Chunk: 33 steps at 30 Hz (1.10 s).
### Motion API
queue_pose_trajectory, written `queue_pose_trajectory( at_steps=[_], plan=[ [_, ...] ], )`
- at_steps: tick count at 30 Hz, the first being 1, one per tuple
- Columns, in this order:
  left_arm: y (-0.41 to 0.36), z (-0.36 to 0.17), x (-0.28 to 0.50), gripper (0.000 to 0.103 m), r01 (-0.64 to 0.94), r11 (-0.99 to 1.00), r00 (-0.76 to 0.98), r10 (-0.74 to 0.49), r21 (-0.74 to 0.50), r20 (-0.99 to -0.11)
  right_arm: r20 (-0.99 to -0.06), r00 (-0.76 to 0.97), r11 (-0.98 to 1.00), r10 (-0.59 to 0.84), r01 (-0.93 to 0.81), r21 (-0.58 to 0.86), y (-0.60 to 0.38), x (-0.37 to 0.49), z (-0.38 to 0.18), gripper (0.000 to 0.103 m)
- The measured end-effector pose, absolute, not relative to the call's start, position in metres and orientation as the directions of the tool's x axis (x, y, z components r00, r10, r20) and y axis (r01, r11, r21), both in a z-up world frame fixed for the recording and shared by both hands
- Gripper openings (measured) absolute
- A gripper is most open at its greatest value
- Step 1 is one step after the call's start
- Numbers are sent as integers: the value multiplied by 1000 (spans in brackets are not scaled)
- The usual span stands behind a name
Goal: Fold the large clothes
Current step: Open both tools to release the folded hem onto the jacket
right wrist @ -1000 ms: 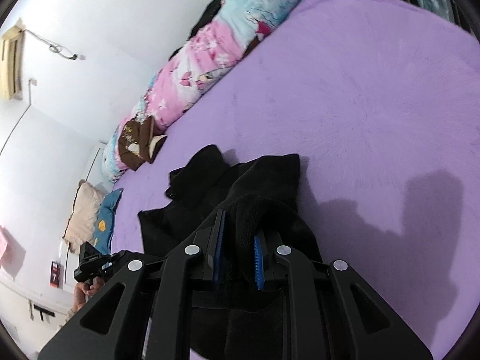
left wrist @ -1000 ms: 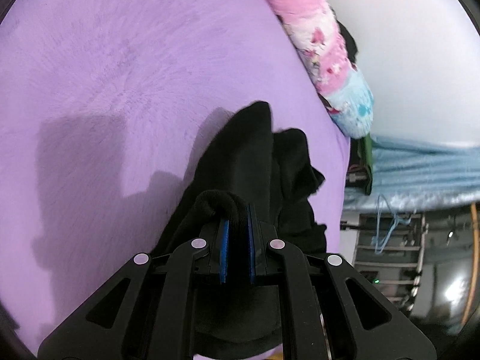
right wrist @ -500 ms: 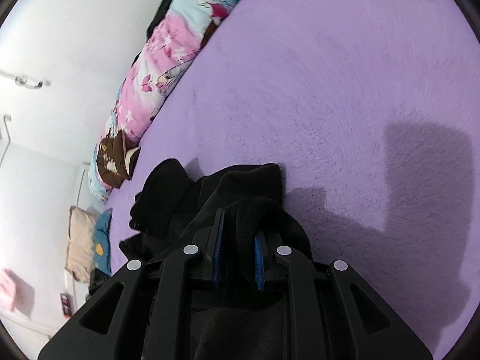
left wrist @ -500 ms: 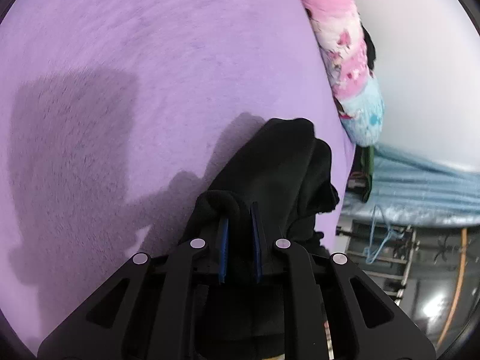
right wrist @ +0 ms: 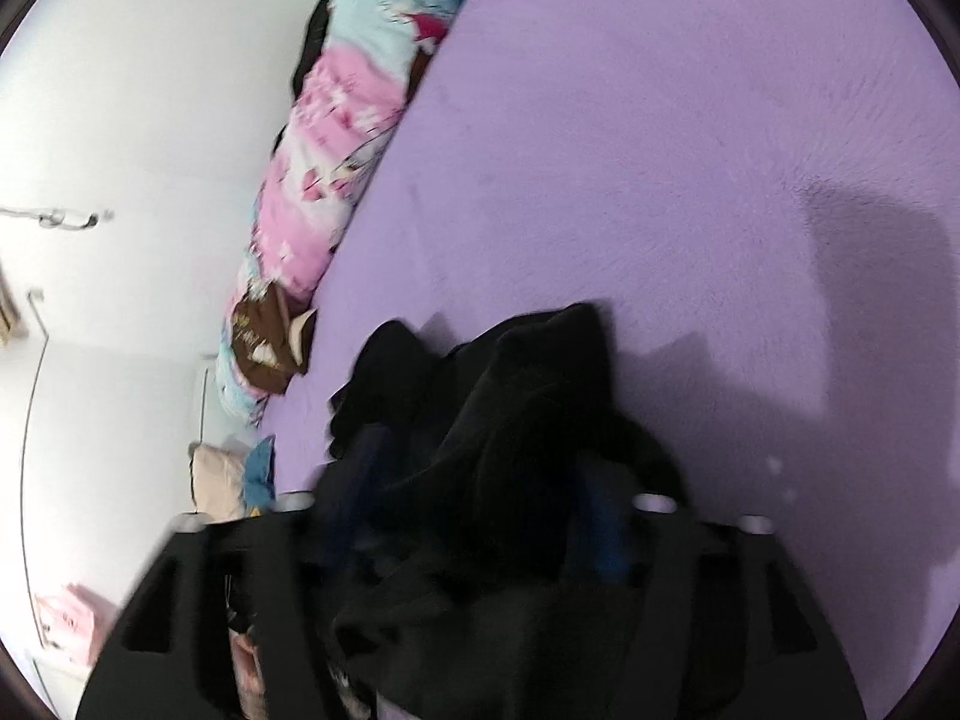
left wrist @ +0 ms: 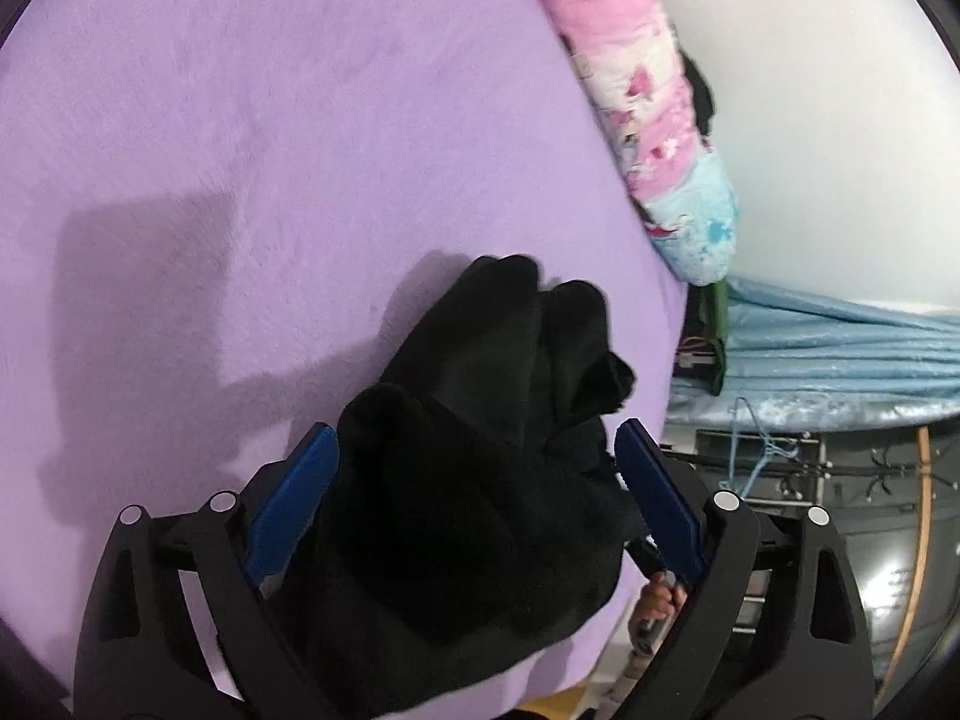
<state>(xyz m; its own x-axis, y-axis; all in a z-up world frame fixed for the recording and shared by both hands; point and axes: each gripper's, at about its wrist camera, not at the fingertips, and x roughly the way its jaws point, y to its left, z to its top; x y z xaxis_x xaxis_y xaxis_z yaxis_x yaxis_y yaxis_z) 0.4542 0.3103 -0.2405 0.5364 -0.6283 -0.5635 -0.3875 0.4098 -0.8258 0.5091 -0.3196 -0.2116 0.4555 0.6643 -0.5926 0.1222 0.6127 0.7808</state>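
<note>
Nearest, the left tongs (left wrist: 477, 450) stand apart, having just been opening, blue pads clear of the black garment (left wrist: 480, 480) bunched between them. The right tongs (right wrist: 480, 516), blurred, have likewise just been opening around the same heap. The garment lies on the purple bed (left wrist: 270, 120), toward six o'clock in both views. It looks a thick, soft, limp fleece, fairly light and not slippery; a hem or corner seems the best hold. Farther off, at one o'clock, lies a pink-and-blue bolster (left wrist: 648, 108). No writing is readable.

A purple plush bedspread (left wrist: 300, 120) meets a white wall (right wrist: 150, 90), lined by a pink-and-blue rolled quilt (left wrist: 636, 90).
</note>
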Motion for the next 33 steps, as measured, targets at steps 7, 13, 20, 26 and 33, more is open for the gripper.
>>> queue_pose_trajectory(
  at_steps=[7,13,20,26,33],
  plan=[
    [308,-204,395,92,-323,411,661,-547,-853,-514,-626,417,680,659,26,733,-292,479,-161,76],
    [268,-217,350,92,-318,547,650,-470,-775,-598,-794,433,875,426,-421,240,-150,452,-96,85],
    [259,-244,348,92,-308,670,601,-414,-676,-684,-871,330,699,364,-715,21,-2,445,-104,88],
    [252,-260,361,92,-279,694,542,-457,-664,-705,-956,176,497,234,-867,-38,72,442,-160,75],
    [246,-267,370,92,-245,694,513,-500,-677,-698,-986,57,441,155,-897,17,86,439,-210,38]
  ],
)
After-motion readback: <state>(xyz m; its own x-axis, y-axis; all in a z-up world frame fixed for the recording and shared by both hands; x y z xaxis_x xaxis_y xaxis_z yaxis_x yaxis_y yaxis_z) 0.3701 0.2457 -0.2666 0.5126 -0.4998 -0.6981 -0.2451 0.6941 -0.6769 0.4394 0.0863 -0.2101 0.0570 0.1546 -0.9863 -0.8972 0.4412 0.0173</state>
